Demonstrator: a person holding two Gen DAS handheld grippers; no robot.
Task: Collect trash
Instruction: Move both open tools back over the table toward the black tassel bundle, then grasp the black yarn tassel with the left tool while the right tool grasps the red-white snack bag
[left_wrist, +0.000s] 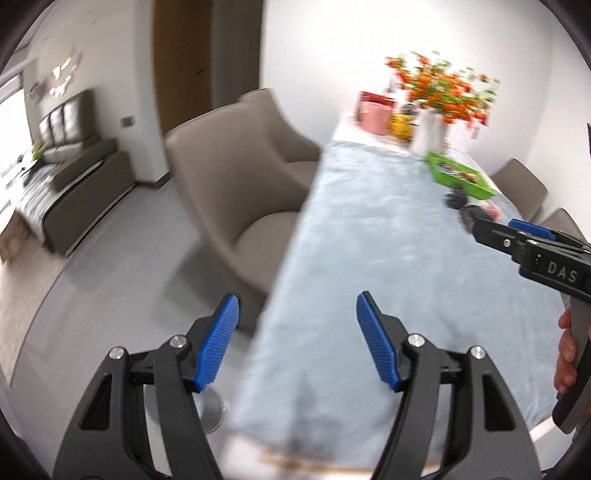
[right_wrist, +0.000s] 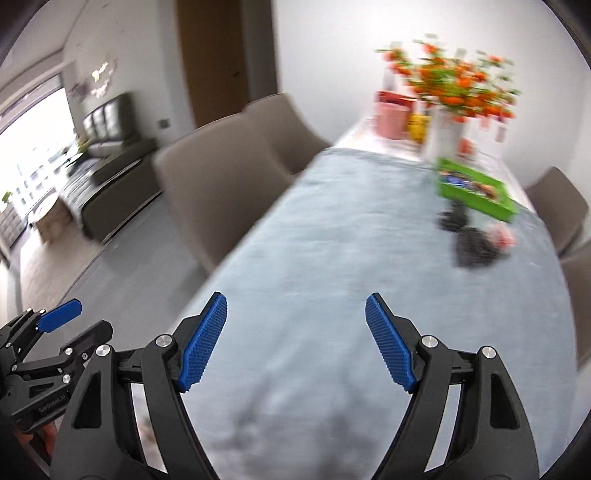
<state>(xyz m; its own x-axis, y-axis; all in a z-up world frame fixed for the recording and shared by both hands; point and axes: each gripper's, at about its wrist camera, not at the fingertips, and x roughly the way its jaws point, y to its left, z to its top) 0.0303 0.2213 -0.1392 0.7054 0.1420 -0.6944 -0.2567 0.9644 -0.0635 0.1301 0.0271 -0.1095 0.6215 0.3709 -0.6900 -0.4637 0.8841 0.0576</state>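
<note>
The blue ribbed pads (left_wrist: 218, 343) of the left gripper (left_wrist: 297, 341) were spread wide with nothing between them; the right gripper (right_wrist: 295, 341) was likewise released and empty, above the pale blue fleece tablecloth (right_wrist: 332, 266). No trash was touched yet; the approach step was judged to be in hand. The dark crumpled scraps (right_wrist: 471, 245) and a pinkish wrapper (right_wrist: 502, 236), taken as the trash, were seen well ahead on the cloth, just beside the green plastic tray (right_wrist: 476, 197); a reach forward over the table was called for next, then a closing on one scrap.
</note>
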